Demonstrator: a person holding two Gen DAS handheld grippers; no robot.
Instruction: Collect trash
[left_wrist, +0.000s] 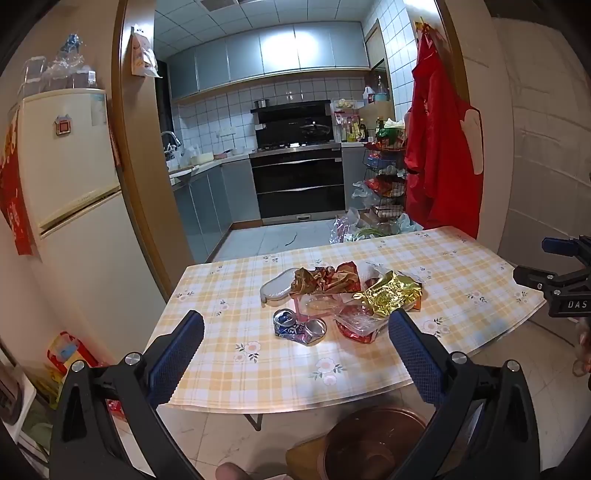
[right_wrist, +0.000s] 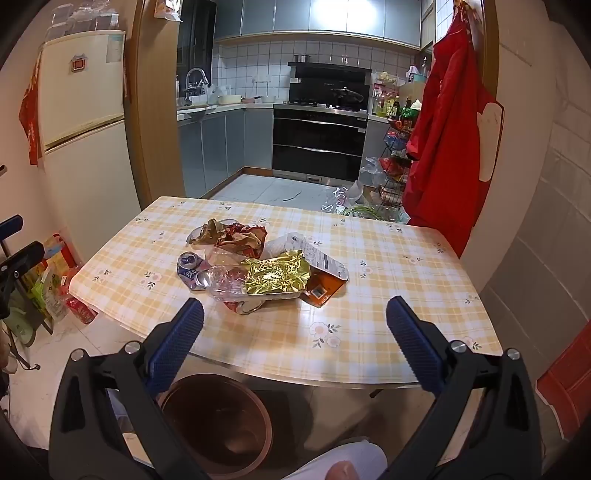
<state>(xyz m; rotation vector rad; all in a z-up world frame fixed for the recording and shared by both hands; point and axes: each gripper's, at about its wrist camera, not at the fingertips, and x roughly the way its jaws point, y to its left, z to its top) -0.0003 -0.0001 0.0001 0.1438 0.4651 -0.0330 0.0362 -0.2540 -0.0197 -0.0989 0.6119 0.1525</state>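
Two grippers hover short of the table's near edge, the left gripper (left_wrist: 295, 332) and right gripper (right_wrist: 295, 319) both spread fully wide, gripping nothing, touching nothing. Below that edge waits a brown bin (right_wrist: 218, 421), likely set there for drops. Farther in, mid-table (right_wrist: 388, 332), lie the crushed can (left_wrist: 299, 326) and gold foil wrapper (right_wrist: 275, 277), heaped together.

Table (right_wrist: 388, 258): near edge and right side bare, open to approach. Centre taken by trash pile (right_wrist: 258, 266). Brown bin (right_wrist: 218, 417) below near edge, mouth unobstructed.
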